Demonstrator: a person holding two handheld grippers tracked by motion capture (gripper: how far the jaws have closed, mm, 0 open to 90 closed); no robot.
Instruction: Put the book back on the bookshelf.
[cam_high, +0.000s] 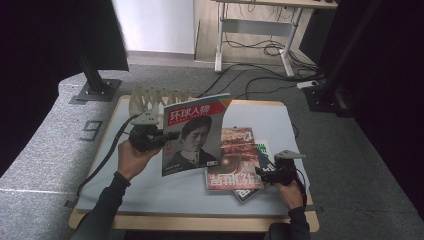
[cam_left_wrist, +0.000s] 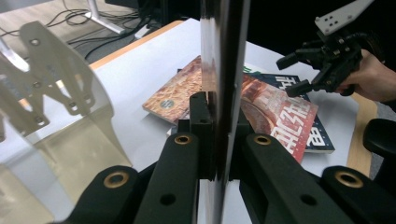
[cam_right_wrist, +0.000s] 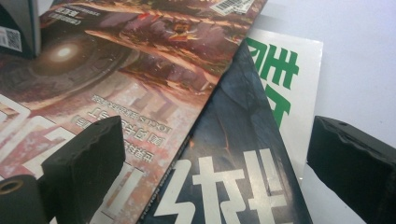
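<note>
1. Left gripper (cam_high: 165, 136): jaws clamped on left edge of portrait magazine (cam_high: 192, 132), held upright above table (cam_high: 145, 190), just near of the rack (cam_high: 155, 97).
2. Right gripper (cam_high: 261, 171): jaws spread wide, gripping nothing, over dark magazine (cam_right_wrist: 233, 154) at near right.
3. Red magazine (cam_high: 232, 160) overlaps it; bare table near-left.

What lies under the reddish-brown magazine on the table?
Under the reddish-brown magazine a dark magazine sticks out at its near right corner, and beneath that a white one with green characters. How far either reaches below, and anything more under them, is covered.
</note>
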